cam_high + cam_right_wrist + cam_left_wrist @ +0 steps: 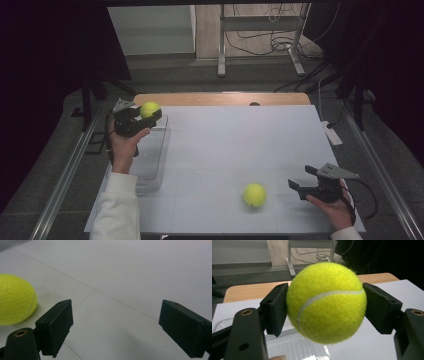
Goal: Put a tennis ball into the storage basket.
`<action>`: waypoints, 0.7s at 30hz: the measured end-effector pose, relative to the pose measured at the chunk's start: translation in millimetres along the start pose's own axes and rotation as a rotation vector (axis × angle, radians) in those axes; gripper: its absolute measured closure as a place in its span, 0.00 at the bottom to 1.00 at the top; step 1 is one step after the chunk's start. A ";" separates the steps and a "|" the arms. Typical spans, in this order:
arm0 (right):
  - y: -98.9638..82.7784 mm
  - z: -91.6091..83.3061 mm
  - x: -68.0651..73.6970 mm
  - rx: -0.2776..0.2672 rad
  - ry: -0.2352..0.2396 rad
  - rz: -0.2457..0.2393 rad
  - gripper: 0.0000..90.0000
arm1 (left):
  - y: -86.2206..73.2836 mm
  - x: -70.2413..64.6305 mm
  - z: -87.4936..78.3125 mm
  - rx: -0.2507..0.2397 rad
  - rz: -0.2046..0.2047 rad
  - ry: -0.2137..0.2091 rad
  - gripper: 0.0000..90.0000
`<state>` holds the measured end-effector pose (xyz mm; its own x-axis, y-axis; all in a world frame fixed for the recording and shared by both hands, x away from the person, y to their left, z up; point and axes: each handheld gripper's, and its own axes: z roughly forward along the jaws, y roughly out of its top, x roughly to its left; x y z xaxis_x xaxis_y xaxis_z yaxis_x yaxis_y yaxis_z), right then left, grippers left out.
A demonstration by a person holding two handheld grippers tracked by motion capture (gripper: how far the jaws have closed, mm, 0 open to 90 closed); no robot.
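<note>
black jaws hide both flanks of the tennis ball (325, 302); clear bin (294, 347) seemingly below.

One tennis ball (149, 109) hangs above the clear bin (152, 165), another ball (254, 194) right of it.

We find no readable text, label, brand, number or sign anywhere; the held tennis ball (325, 301) shows us only its plain white seam, without any print.
</note>
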<state>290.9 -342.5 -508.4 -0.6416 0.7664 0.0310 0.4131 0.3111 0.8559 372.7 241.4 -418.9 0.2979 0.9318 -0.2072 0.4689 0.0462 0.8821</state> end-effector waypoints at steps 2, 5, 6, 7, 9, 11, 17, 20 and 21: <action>0.1 -0.2 0.3 -0.001 0.000 -0.001 0.14 | -0.2 2.1 -0.5 -0.001 -0.003 0.005 0.30; 0.1 -0.3 0.4 -0.001 0.000 -0.001 0.14 | -0.1 4.9 -1.0 -0.002 -0.007 0.013 0.30; 0.1 -0.2 0.3 -0.001 0.000 0.000 0.14 | 0.2 6.2 -1.1 -0.002 -0.003 0.022 0.30; 0.2 -0.1 0.4 -0.001 0.000 -0.001 0.14 | 0.3 6.8 -1.2 -0.001 -0.001 0.027 0.30; 0.4 -0.2 0.6 -0.002 0.001 -0.001 0.14 | 0.4 9.3 -1.5 -0.003 -0.003 0.032 0.30; 0.4 -0.2 0.3 -0.002 0.001 0.000 0.14 | 0.4 11.4 -1.8 -0.004 -0.005 0.037 0.30; 0.4 0.1 0.5 -0.002 0.001 0.000 0.14 | -0.6 19.8 -2.1 -0.003 -0.017 0.053 0.30; 0.5 0.0 0.2 -0.001 0.001 0.000 0.14 | -2.2 25.3 -0.2 0.003 -0.033 0.059 0.30; 0.5 0.0 0.2 -0.001 0.001 0.000 0.14 | -2.2 25.3 -0.2 0.003 -0.033 0.059 0.30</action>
<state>290.9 -342.2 -508.0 -0.6421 0.7659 0.0318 0.4128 0.3105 0.8563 379.1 264.9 -425.9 0.2331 0.9493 -0.2110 0.4799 0.0764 0.8740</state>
